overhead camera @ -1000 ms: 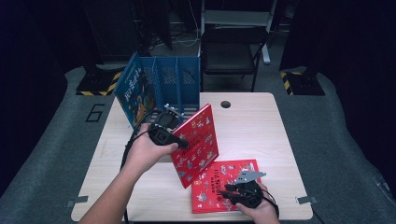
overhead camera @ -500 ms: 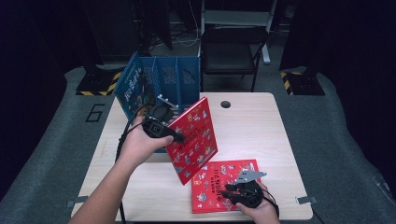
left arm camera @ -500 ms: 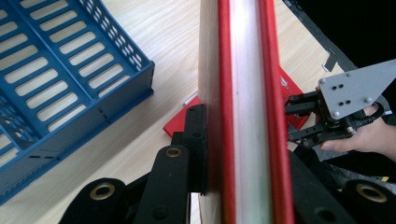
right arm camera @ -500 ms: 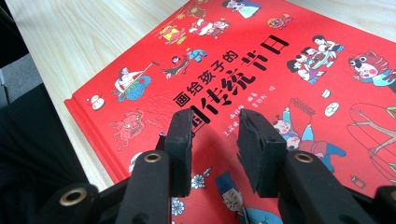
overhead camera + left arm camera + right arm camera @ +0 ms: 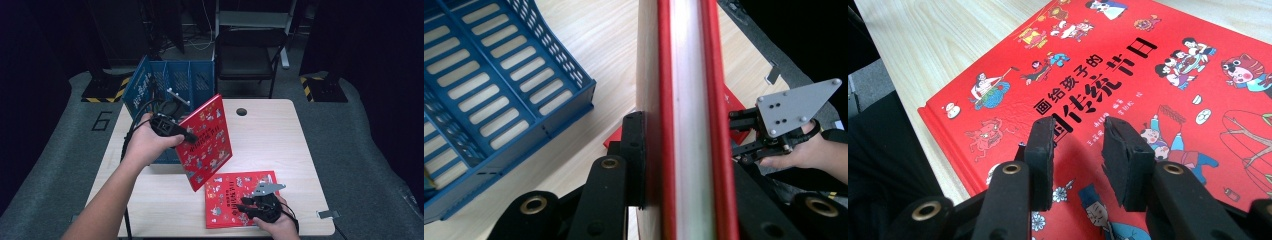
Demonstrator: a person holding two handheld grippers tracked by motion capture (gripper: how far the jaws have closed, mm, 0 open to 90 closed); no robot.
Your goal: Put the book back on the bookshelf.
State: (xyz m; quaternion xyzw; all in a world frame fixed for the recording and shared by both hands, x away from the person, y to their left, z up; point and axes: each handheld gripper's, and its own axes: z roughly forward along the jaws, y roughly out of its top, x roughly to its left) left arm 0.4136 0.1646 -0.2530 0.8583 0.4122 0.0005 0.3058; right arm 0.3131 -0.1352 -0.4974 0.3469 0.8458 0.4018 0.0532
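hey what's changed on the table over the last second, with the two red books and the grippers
The left gripper, shut on the upright red book, has lifted it a little and carried it toward the blue file rack. Nothing was taken hold of or let go. The right gripper kept still over the flat red book, its jaws parted with nothing between them; that book, the rack and the table stayed put.

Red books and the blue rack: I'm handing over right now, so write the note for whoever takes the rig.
Left gripper: shut on the lifted red book, held on edge above the table, beside the blue rack.
Right gripper: jaws apart over the second red book, which lies flat near the front edge; contact unclear.
Done: first book picked up.
Left, probably: slot it into the rack, then the flat one.
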